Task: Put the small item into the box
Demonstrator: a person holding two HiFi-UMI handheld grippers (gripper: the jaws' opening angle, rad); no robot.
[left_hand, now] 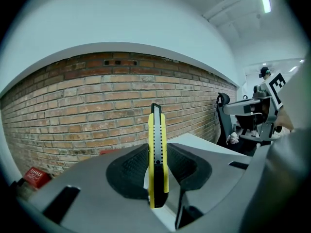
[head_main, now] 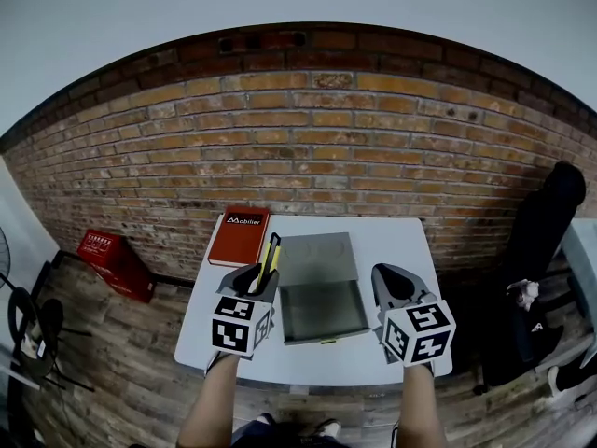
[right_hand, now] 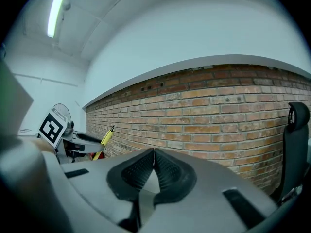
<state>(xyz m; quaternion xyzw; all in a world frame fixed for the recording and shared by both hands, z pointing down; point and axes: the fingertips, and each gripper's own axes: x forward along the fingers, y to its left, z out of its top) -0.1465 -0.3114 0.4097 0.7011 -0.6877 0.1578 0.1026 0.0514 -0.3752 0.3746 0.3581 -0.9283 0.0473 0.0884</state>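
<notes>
Over the white table point(head_main: 396, 241), beside the open box point(head_main: 322, 308), the left gripper point(left_hand: 158, 154) clamps the yellow utility knife point(left_hand: 157, 144) upright by its lower body (light, stiff, likely slick plastic, so that hold suits), while the right gripper point(right_hand: 153, 165) is pinched together, empty.

The head camera looked from above, forward and steeply down, at the white rectangular table point(head_main: 396, 236) and the red-brown brick wall point(head_main: 317, 138) behind it. The left gripper point(head_main: 258, 273) and the right gripper point(head_main: 392, 276) were near the bottom of its picture. Each gripper camera sat very close behind its own jaws and faced along them, almost level, toward that same wall. The left gripper view caught, at its right edge, the black-and-white marker cube point(left_hand: 276, 85) of the right gripper. The right gripper view caught the left one at its left edge. All three views shared the wall, the yellow and black utility knife point(left_hand: 157, 144) and the black office chair point(head_main: 550, 203).
</notes>
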